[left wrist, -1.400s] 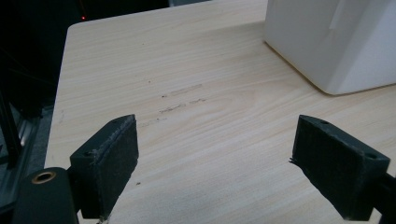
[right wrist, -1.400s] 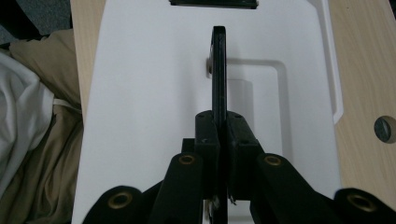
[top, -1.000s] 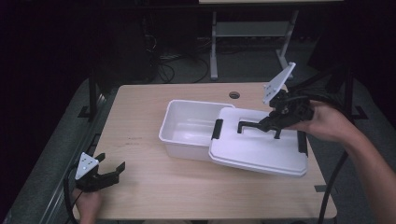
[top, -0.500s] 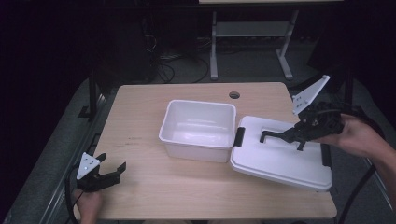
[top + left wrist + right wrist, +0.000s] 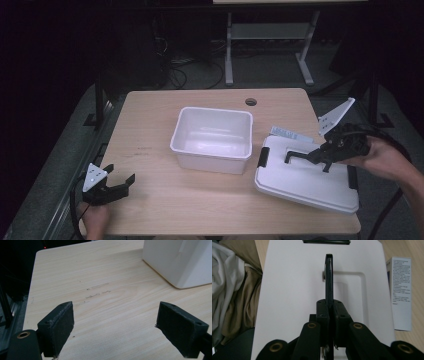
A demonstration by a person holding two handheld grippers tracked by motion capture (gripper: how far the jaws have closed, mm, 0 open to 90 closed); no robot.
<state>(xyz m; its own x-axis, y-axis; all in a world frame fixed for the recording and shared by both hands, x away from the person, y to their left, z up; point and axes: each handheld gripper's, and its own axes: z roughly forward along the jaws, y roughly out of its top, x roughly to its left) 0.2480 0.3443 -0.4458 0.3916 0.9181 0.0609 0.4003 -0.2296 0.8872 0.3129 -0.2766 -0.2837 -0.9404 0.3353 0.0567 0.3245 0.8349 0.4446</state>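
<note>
From above I see a wooden table (image 5: pixel 165 210) in a dark room — an open white bin (image 5: pixel 212 137) at its middle, the white lid (image 5: pixel 305 182) lying at the right edge. My right gripper (image 5: pixel 306 158) clamps the lid's black handle (image 5: pixel 296 156).

Left gripper (image 5: pixel 115 325): jaws wide, empty, over bare wood.

Right gripper view — pads pinch the handle; a label sheet (image 5: pixel 401 292) lies beside the lid.

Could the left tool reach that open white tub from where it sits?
Probably yes. The left tool rests open near the table's front corner, and just bare wood lies between it and the white tub. The right tool is busy holding the lid's handle.
</note>
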